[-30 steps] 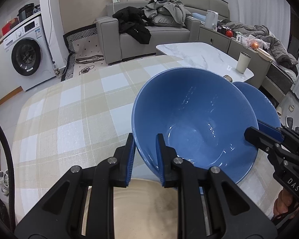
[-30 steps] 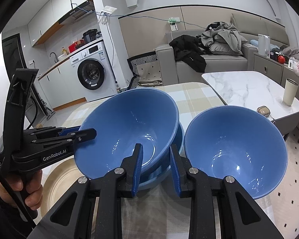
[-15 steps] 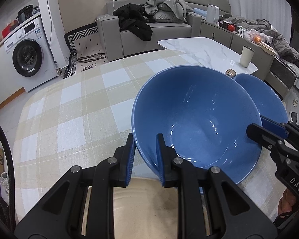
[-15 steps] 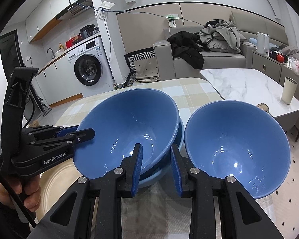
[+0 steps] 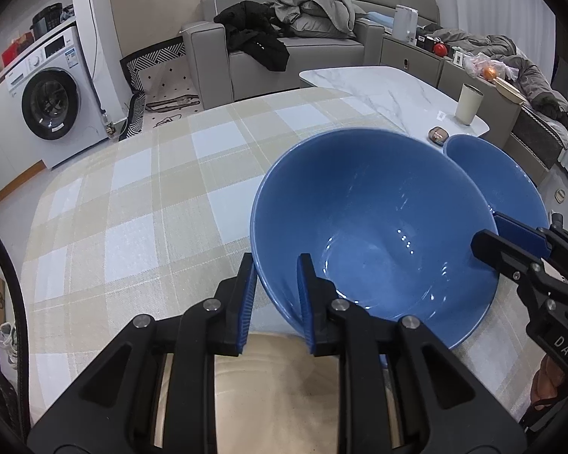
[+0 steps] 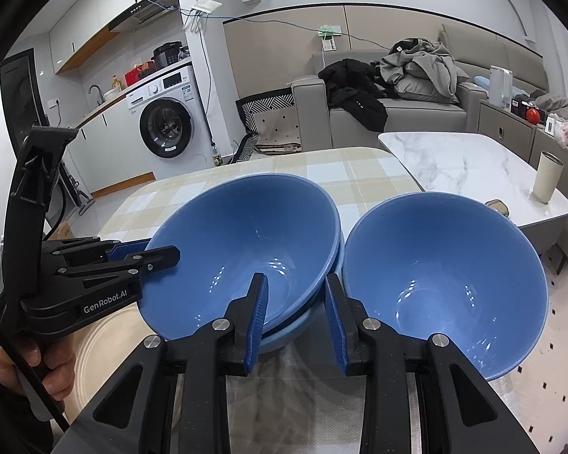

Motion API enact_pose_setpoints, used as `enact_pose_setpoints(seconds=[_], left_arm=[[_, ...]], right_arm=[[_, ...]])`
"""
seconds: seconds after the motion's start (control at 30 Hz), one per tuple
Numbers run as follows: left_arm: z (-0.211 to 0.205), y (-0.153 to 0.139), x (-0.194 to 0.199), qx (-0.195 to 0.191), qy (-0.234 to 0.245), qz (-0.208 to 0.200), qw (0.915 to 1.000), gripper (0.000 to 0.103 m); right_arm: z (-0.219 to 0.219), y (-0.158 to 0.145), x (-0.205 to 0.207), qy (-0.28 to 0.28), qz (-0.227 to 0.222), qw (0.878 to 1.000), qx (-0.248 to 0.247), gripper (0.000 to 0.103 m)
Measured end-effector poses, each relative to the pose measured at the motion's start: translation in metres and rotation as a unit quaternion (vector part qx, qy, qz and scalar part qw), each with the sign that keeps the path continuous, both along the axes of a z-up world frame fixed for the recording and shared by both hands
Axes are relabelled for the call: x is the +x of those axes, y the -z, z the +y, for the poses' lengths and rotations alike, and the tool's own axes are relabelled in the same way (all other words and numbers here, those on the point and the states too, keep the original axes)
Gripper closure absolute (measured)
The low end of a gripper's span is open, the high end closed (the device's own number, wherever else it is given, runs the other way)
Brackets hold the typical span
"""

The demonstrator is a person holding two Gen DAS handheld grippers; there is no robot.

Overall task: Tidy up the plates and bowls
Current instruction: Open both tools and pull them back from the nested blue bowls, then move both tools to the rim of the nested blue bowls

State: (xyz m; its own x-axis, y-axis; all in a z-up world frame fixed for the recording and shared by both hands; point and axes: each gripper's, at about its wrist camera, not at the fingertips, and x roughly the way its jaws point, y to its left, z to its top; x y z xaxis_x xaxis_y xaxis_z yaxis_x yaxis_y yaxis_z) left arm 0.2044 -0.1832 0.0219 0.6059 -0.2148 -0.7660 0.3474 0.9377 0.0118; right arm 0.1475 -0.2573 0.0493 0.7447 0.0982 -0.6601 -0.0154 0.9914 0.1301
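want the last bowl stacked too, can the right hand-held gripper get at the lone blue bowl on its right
Probably yes. The lone blue bowl sits right beside the right hand-held gripper, nothing between them, though its fingers now straddle the stacked bowls' rim.

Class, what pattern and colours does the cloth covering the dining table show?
The tablecloth is a check of beige, white and pale blue squares, clearest in the left wrist view.

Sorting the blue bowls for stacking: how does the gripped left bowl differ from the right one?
The left bowl is tilted, clamped at its rim by the left gripper, and nested in a paler bowl. The right bowl stands alone, ungripped. Both are deep blue, glossy, empty and look alike in size.
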Motion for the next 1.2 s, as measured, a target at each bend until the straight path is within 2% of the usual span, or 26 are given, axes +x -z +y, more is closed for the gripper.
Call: enact_pose_setpoints(seconds=[0.27,0.3,0.33,0.4,0.43,0.5,0.57,0.6,0.63,0.67,0.77,0.83,1.0,1.2], left_arm=[[0.004,-0.002,0.000,-0.006,0.001,0.005,1.0000,0.081],[0.004,-0.002,0.000,-0.007,0.002,0.007,0.9999,0.079],[0.004,-0.001,-0.001,-0.008,0.004,0.012,0.9999,0.076],[0.005,0.000,0.000,-0.016,0.008,0.022,0.9996,0.062],[0.007,0.000,-0.002,-0.021,0.006,0.023,0.9995,0.058],[0.010,-0.001,-0.005,-0.025,0.000,0.024,0.9994,0.043],[0.013,-0.004,-0.009,-0.031,-0.006,0.023,0.9992,0.034],[0.014,-0.006,-0.012,-0.036,-0.007,0.024,0.9990,0.026],[0.015,-0.009,-0.015,-0.042,-0.007,0.025,0.9988,0.023],[0.016,-0.012,-0.019,-0.047,-0.008,0.024,0.9986,0.022],[0.014,-0.020,-0.031,-0.051,-0.008,0.021,0.9985,0.015],[0.010,-0.026,-0.040,-0.052,-0.010,0.013,0.9985,0.003],[-0.004,-0.040,-0.061,-0.061,-0.005,-0.003,0.9981,0.001],[-0.028,-0.047,-0.080,-0.071,0.004,0.003,0.9975,0.001]], right_arm=[[-0.002,0.000,0.001,-0.002,-0.001,1.000,0.001,0.072],[-0.002,0.000,0.002,-0.003,-0.001,1.000,0.000,0.071],[-0.002,-0.001,0.002,-0.007,0.000,1.000,0.004,0.065],[-0.004,0.000,0.001,-0.016,0.004,1.000,0.017,0.055],[-0.005,0.000,0.001,-0.021,0.003,0.999,0.025,0.053],[-0.007,-0.002,0.000,-0.019,0.000,0.999,0.026,0.052],[-0.008,-0.004,-0.001,-0.017,0.000,0.999,0.028,0.045],[-0.010,-0.005,-0.002,-0.018,0.000,0.999,0.032,0.034],[-0.012,-0.008,-0.003,-0.017,-0.003,0.999,0.038,0.022],[-0.014,-0.010,-0.005,-0.015,-0.008,0.999,0.045,0.017],[-0.022,-0.018,-0.010,-0.011,-0.013,0.998,0.058,0.010],[-0.027,-0.024,-0.013,-0.003,-0.018,0.998,0.056,0.005],[-0.045,-0.039,-0.025,0.018,-0.040,0.997,0.071,0.003],[-0.069,-0.055,-0.038,0.030,-0.056,0.995,0.081,0.003]])
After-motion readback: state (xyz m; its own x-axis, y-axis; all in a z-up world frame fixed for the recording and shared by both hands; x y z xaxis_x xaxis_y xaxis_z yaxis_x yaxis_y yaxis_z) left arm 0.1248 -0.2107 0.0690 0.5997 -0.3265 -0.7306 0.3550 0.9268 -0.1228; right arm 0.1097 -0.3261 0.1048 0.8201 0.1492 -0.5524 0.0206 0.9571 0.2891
